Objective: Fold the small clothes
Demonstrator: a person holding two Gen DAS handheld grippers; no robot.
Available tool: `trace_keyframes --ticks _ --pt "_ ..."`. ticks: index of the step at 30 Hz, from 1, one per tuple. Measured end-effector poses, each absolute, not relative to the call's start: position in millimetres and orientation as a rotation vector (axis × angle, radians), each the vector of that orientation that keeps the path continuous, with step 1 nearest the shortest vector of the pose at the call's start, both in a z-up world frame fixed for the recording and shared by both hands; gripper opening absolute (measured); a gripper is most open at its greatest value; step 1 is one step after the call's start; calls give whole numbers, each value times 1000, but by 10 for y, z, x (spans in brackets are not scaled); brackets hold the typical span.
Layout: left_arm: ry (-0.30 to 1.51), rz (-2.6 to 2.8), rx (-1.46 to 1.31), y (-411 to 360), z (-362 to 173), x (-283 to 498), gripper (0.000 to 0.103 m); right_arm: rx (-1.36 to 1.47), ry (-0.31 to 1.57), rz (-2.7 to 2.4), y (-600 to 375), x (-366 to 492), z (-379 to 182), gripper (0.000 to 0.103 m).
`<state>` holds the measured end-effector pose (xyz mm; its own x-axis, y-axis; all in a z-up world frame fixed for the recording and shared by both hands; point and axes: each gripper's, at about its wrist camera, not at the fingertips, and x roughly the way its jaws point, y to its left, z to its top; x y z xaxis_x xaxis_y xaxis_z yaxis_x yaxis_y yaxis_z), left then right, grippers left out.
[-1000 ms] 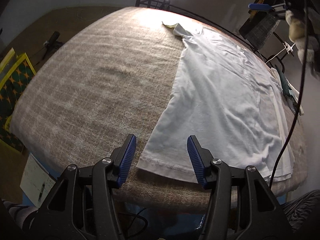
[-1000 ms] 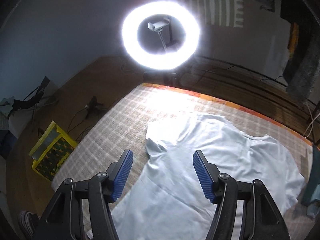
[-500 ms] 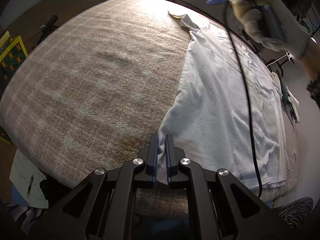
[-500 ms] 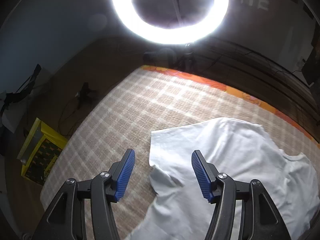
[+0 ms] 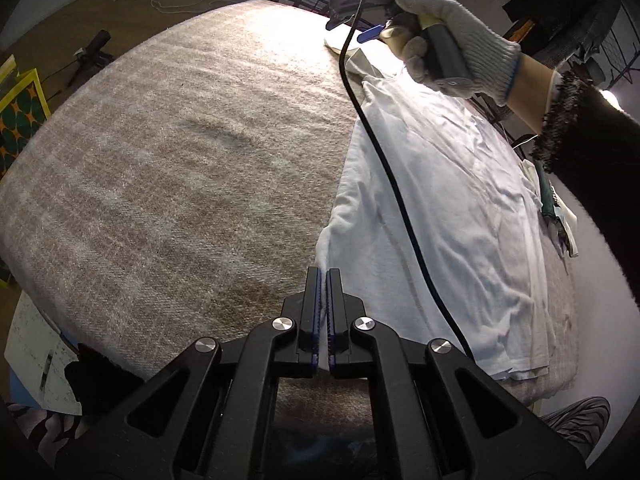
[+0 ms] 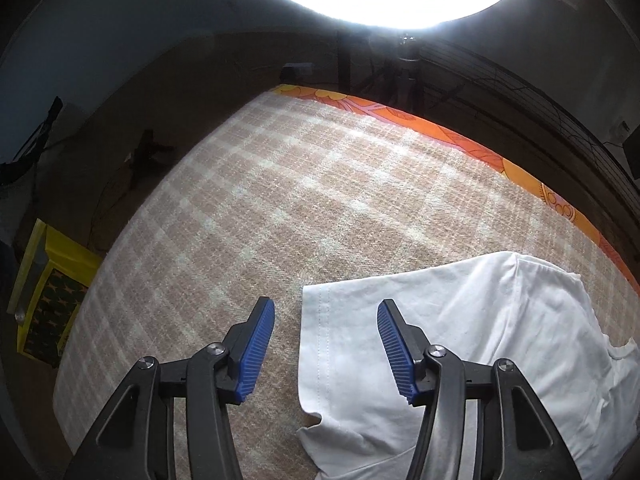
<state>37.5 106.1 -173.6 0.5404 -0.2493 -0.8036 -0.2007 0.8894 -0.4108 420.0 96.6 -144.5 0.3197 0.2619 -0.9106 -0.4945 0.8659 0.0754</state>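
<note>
This white t-shirt [image 5: 448,208] is about as easy as cloth gets: light, floppy, no stiffness at all, so it'll drape and drag off whatever corner I lift, and thin cotton like this can slide out of a lazy pinch. It's lying spread flat on the checked blanket [image 5: 168,168] covering the worktop, over toward the right side. Best places to grab are the hems and corners, where the stitching gives the pads something thicker to bite. My left tool [image 5: 323,312] is already clamped right down on the bottom corner of the hem, with a sliver of white fabric showing between the blue pads. My right tool [image 6: 326,350] is about halfway apart and closing, hovering over the sleeve [image 6: 360,344] with the stitched sleeve edge sitting between the fingers, but the pads aren't on it yet as far as I can see. Funny how the views split things: the left wrist view gives me the whole length of the shirt, plus my gloved right hand [image 5: 452,44] and its cable [image 5: 384,168] dangling across the fabric. The right wrist view shows none of that, only the sleeve end, the collar side, the orange trim [image 6: 460,136] along the far edge and the ring light [image 6: 384,4] blazing overhead.
</note>
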Motion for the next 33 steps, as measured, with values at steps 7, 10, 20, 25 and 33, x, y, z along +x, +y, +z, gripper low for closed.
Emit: trace_keyframes --ticks 7,10,20,25,33 --pt "1007 -28 -492 1077 -1729 349 0 -296 1182 527 1164 4209 -1614 52" --pt "1000 -26 -484 1058 -1716 349 0 -386 1184 494 1246 4203 -1722 42" --pt "974 -54 -428 934 -1627 325 0 -270 1106 476 791 4344 -1438 1" --pt "942 -93 -390 811 -1502 287 0 -145 1041 491 425 4366 -1158 1" --pt "901 -188 -293 411 -1287 268 0 -53 966 464 -224 4328 -830 1"
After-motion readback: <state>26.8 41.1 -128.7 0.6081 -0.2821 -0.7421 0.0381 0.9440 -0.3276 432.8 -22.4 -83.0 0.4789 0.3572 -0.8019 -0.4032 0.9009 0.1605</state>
